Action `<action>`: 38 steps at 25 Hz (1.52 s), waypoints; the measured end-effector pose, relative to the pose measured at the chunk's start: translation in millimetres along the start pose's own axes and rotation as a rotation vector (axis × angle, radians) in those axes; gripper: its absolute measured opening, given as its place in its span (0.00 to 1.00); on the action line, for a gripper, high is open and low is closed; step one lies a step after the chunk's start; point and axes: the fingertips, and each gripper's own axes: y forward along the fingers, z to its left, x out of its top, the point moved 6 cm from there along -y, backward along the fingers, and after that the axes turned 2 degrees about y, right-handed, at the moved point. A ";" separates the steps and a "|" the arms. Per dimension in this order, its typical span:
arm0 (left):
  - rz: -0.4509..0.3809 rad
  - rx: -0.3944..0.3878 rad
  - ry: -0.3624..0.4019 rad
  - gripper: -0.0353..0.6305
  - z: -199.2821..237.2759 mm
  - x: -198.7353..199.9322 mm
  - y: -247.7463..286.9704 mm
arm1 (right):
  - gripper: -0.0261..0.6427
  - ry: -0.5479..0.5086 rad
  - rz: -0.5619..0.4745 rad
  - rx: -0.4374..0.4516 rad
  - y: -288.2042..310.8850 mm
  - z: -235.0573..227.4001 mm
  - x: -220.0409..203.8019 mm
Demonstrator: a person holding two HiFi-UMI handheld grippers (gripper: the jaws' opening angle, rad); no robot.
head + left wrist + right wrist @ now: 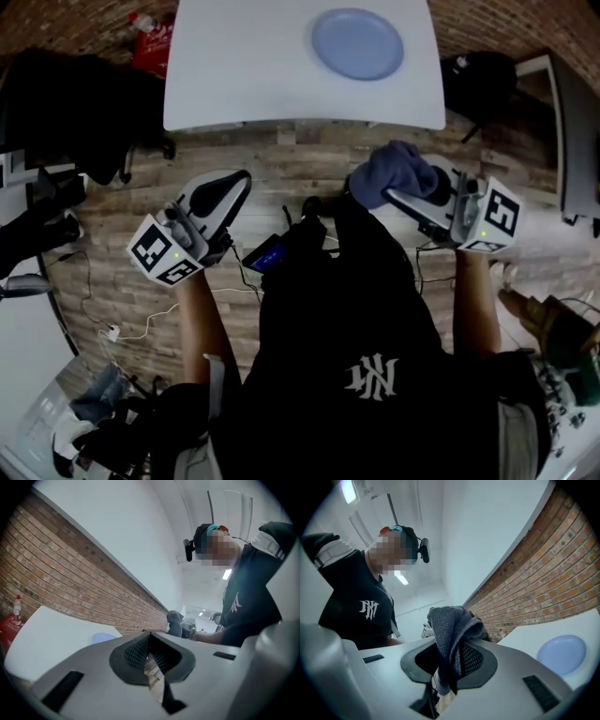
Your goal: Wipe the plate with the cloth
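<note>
A pale blue plate [357,43] lies on the white table [234,84] at its far right; it also shows in the right gripper view [561,654] and faintly in the left gripper view [104,637]. My right gripper [389,192] is shut on a blue-grey cloth [394,171], which bunches up between the jaws [450,630]. It hangs over the wooden floor, short of the table's near edge. My left gripper [239,180] is shut with nothing in it [149,641], also short of the table, to the left.
A red pack with a bottle [153,37] sits by the table's far left corner. Dark clothing on a chair [75,103] stands to the left and a black bag [478,80] to the right. Cables [112,328] trail on the floor.
</note>
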 end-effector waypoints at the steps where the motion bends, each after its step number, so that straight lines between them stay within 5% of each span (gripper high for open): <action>1: 0.002 -0.005 -0.003 0.06 -2.0 -2.2 -6.4 | 0.17 0.003 0.007 0.005 6.6 4.6 -3.7; 9: 0.055 -0.031 -0.033 0.06 -7.2 -26.7 4.8 | 0.17 0.035 0.095 0.050 22.5 17.2 -24.9; 24: 0.143 -0.167 -0.064 0.06 -130.6 -68.3 89.7 | 0.17 0.024 0.076 0.064 -107.7 76.0 -46.5; 30: 0.127 -0.149 -0.075 0.06 -143.6 -61.2 100.7 | 0.17 -0.007 -0.063 -0.046 -110.0 67.0 -41.5; 38: 0.093 -0.061 -0.071 0.06 -149.5 -58.0 97.5 | 0.17 -0.052 -0.051 0.054 -103.4 73.1 -35.3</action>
